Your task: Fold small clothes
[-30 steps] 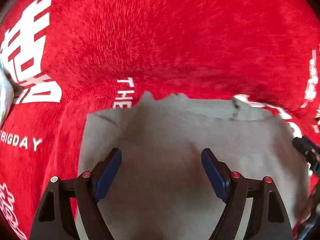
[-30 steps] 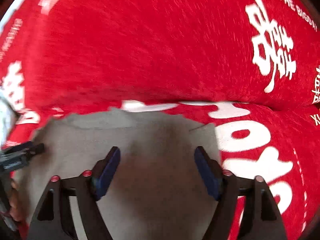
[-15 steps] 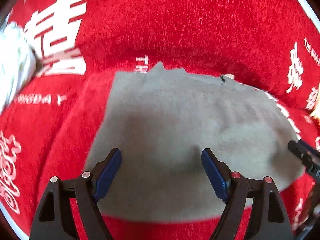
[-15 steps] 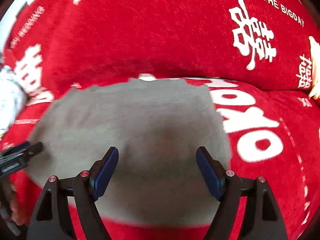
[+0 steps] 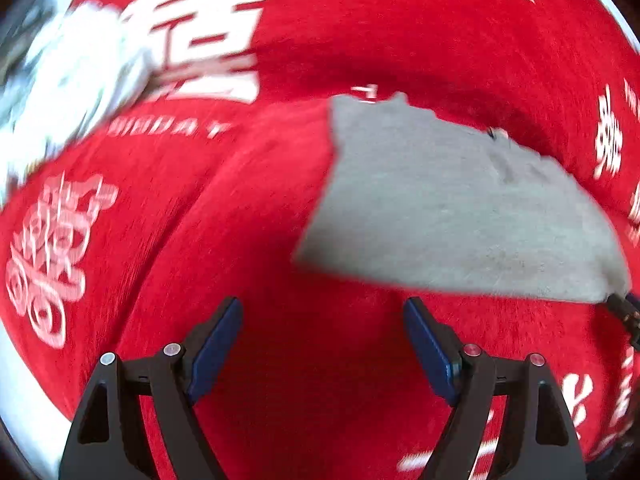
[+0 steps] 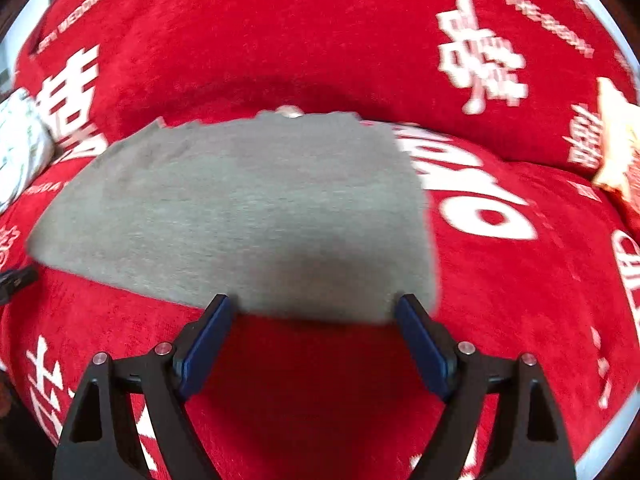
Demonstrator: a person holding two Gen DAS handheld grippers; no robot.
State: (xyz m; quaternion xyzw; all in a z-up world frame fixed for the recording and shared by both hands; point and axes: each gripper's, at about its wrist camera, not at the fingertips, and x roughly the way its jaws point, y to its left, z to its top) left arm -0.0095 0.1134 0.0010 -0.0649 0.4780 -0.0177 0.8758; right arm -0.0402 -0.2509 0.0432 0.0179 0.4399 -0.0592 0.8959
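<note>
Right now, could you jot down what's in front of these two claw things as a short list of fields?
Surface: red cloth with white lettering
Garment: grey garment, lying flat on the cloth
Left gripper: open, nothing between the jaws, red cloth below it
Right gripper: open, jaws just widened, empty, at the garment's near edge
Other items: white bundle at far left, blurred

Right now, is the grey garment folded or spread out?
Folded: the grey garment lies flat on the red blanket as a compact block with straight edges.
</note>
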